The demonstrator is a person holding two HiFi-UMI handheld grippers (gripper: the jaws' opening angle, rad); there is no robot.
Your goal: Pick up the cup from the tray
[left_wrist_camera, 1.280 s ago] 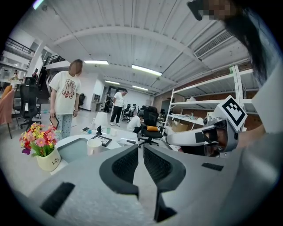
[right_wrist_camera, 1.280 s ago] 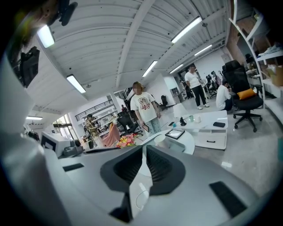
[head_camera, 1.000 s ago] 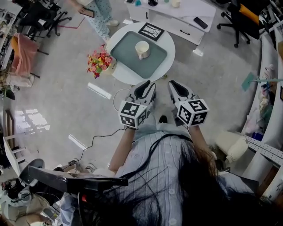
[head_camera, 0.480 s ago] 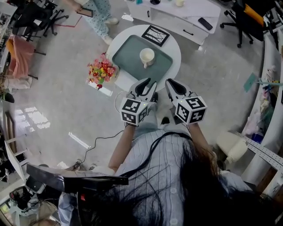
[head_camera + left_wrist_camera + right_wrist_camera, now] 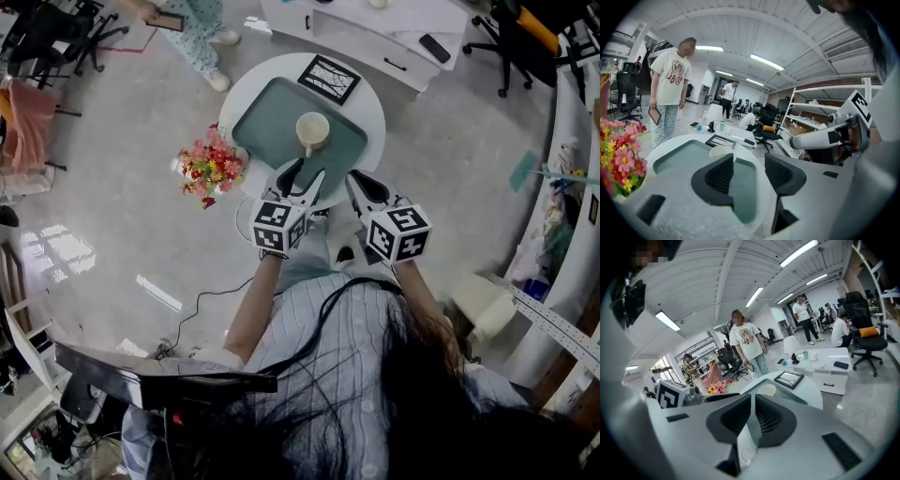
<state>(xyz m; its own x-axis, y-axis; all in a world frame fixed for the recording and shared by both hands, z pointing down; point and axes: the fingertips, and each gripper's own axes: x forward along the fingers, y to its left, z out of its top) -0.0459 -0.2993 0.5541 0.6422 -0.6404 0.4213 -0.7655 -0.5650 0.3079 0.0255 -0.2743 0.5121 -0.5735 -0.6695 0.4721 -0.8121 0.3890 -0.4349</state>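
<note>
Near the tray [image 5: 272, 117], left tongs [image 5: 309, 171] have just been spreading, empty; right tongs [image 5: 356, 180] pressed together.

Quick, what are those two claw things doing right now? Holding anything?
Left gripper: open, empty, jaws have just been opening.
Right gripper: closed, holding nothing.

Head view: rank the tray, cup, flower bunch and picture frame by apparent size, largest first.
1. tray
2. flower bunch and picture frame: these look about alike, so they are not ranked against each other
3. cup, clearly the smallest
</note>
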